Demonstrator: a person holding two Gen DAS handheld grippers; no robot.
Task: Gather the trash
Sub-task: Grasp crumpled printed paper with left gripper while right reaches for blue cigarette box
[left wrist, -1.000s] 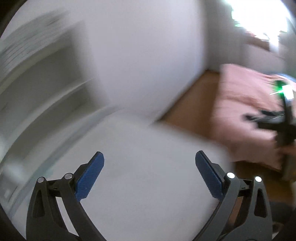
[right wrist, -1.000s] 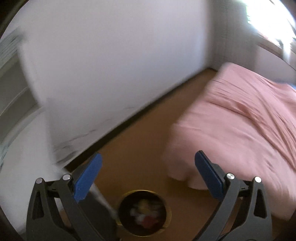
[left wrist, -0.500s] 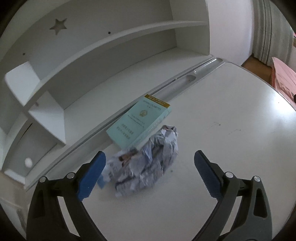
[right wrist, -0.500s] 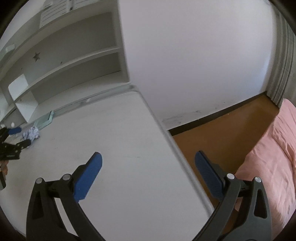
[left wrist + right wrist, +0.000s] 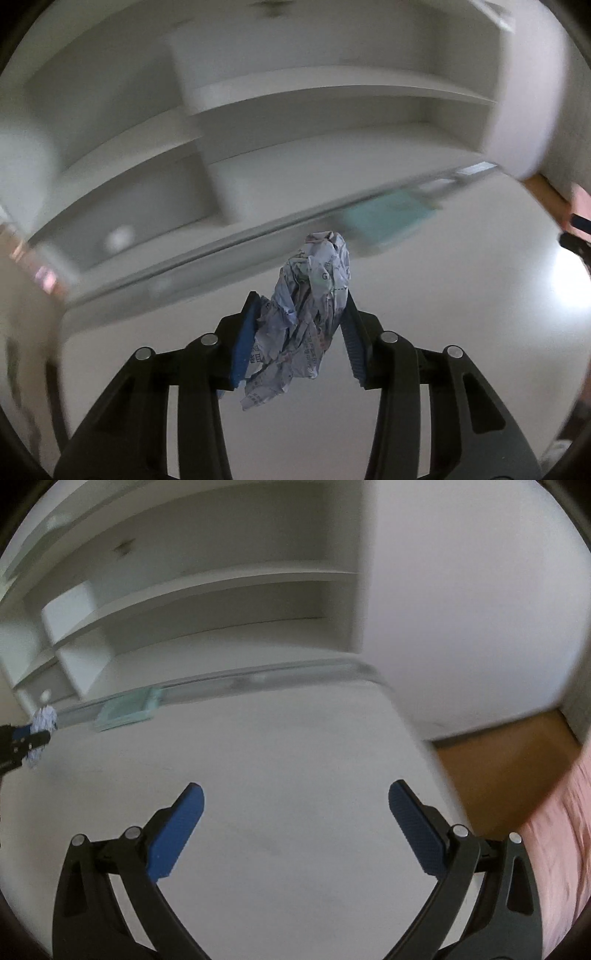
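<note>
My left gripper (image 5: 300, 306) is shut on a crumpled ball of printed paper (image 5: 310, 306) and holds it above the white desk (image 5: 443, 332). The paper sticks out above and below the blue pads. In the right wrist view the same paper (image 5: 43, 720) shows at the far left, held in the left gripper (image 5: 33, 734). My right gripper (image 5: 295, 794) is open and empty over the middle of the desk (image 5: 295, 746).
A teal booklet (image 5: 388, 218) lies on the desk by the rear groove, also in the right wrist view (image 5: 127, 709). White shelves (image 5: 207, 602) stand behind the desk. To the right are the desk edge, brown floor (image 5: 502, 760) and a pink bed (image 5: 565, 834).
My left gripper has closed on the crumpled paper and lifted it off the desk. My right gripper has swung left toward the shelves and stays open.
</note>
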